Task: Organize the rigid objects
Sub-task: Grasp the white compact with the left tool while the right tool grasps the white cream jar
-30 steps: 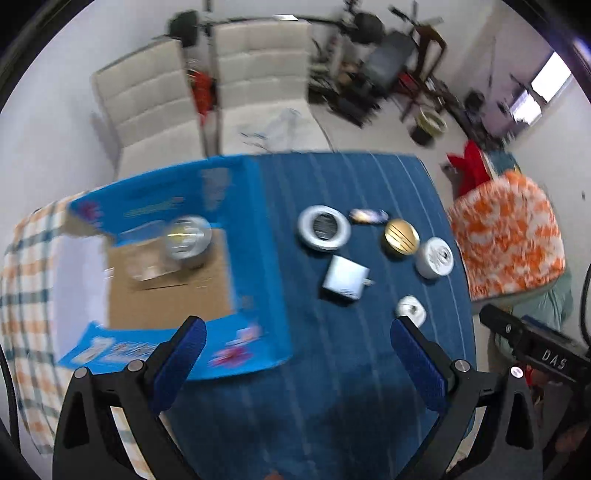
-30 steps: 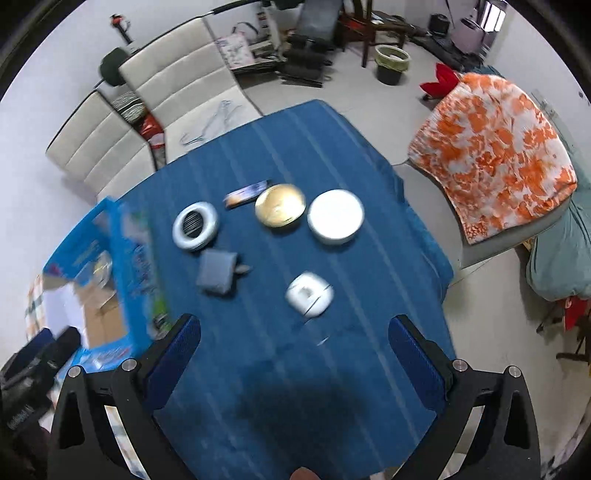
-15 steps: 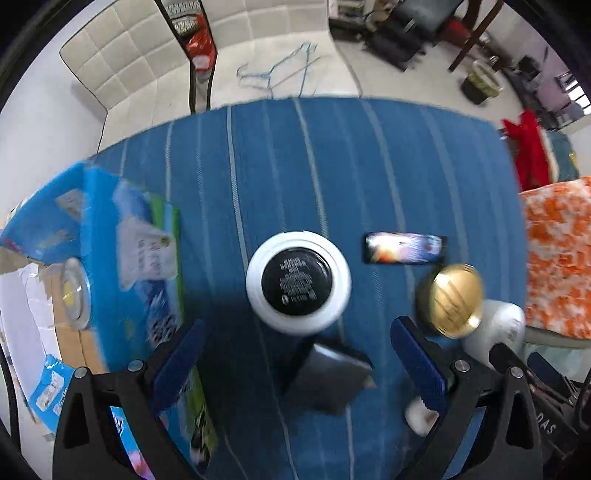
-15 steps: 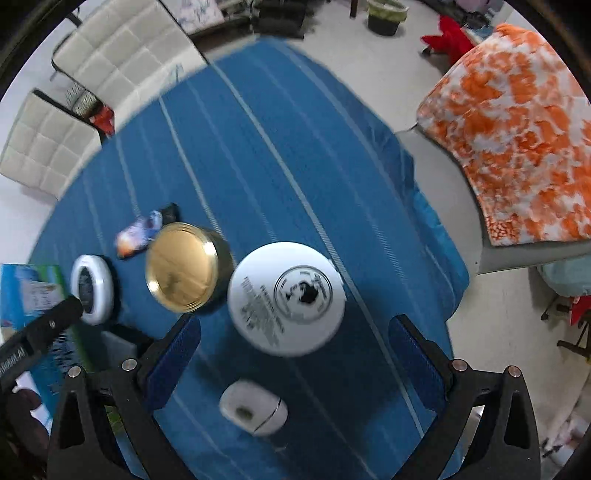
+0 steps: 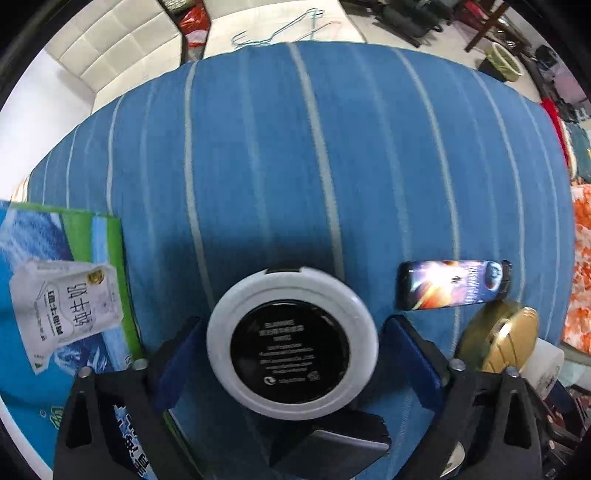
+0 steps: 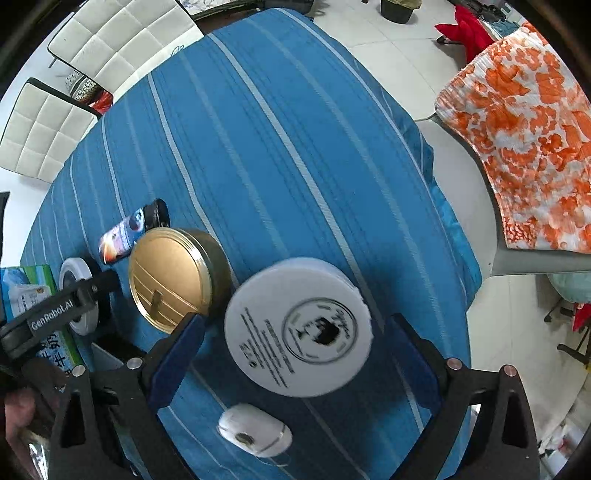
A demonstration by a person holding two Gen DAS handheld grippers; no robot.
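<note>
Now that both grippers have dropped from high above the table, the left gripper [image 5: 291, 350] straddles the white-rimmed disc [image 5: 291, 343], jaws apart, and the right gripper [image 6: 295, 354] brackets the white tub [image 6: 299, 326], also unclosed; both grasps look imminent.

White quilted chairs [image 6: 122, 40] stand beyond the blue striped tablecloth [image 6: 280, 122]. An orange-and-white cloth [image 6: 528, 133] lies rightward — red fabric [image 6: 465, 27] behind.

Bare striped cloth [image 6: 295, 122] ahead; gold tin [image 6: 168, 278] just left of the white jar [image 6: 299, 326], mouse [image 6: 255, 430] beneath.
</note>
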